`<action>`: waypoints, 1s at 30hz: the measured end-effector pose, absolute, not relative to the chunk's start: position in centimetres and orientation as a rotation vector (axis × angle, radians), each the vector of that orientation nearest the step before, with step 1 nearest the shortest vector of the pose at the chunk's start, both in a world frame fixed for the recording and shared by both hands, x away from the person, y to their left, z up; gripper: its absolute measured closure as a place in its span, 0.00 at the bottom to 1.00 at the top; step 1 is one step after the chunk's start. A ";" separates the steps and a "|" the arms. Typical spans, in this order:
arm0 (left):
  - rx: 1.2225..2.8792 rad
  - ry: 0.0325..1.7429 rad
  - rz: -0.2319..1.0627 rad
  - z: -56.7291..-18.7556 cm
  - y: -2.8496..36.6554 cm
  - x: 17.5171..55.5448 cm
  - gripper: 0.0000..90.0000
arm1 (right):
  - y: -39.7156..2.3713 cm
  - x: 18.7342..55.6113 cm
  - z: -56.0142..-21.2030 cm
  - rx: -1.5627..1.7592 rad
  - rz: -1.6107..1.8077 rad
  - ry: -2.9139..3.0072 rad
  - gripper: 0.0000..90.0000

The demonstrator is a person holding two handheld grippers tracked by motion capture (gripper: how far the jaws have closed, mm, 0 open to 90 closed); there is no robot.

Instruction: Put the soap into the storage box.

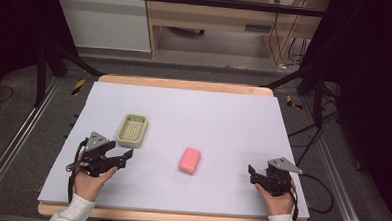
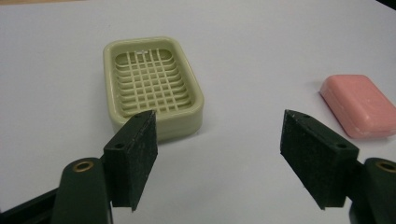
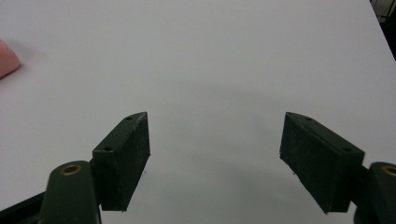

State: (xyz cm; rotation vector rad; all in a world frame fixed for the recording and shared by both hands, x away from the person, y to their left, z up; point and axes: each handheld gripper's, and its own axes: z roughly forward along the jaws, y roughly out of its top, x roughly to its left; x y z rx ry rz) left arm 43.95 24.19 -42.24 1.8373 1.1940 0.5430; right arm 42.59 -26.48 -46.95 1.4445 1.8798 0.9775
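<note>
Broadly, matte pale-lavender table sheet, smooth, w/ wood edge at the far side. Soap dish: pale green plastic, rounded rectangle, grid insert, front wall partly hidden by a pad. Pink soap bar, waxy, rounded, lies mid-table, cut off in right gripper view. Left gripper & right gripper: jaws apart, holding nothing.

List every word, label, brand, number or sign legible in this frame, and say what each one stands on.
No text can be read here.
Pink rectangular soap bar: no stamp or brand visible on its top.
Pale green plastic soap dish with a grid floor: unmarked.
White tabletop sheet: blank.
Small plate on the wooden furniture behind the table: too small and blurred to read.
Yellow-and-black striped floor markers: a stripe pattern, not lettering.
</note>
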 end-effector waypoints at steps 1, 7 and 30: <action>1.832 1.192 0.541 -42.1 24.1 44.0 0.30 | -26.5 42.6 -47.0 1.444 0.978 1.879 0.27; 1.838 1.164 0.533 -41.4 23.4 44.3 0.30 | -26.4 42.5 -47.0 1.436 0.980 1.865 0.28; 1.880 1.079 0.524 -40.3 18.0 45.6 0.30 | -26.5 42.5 -47.0 1.431 1.006 1.845 0.29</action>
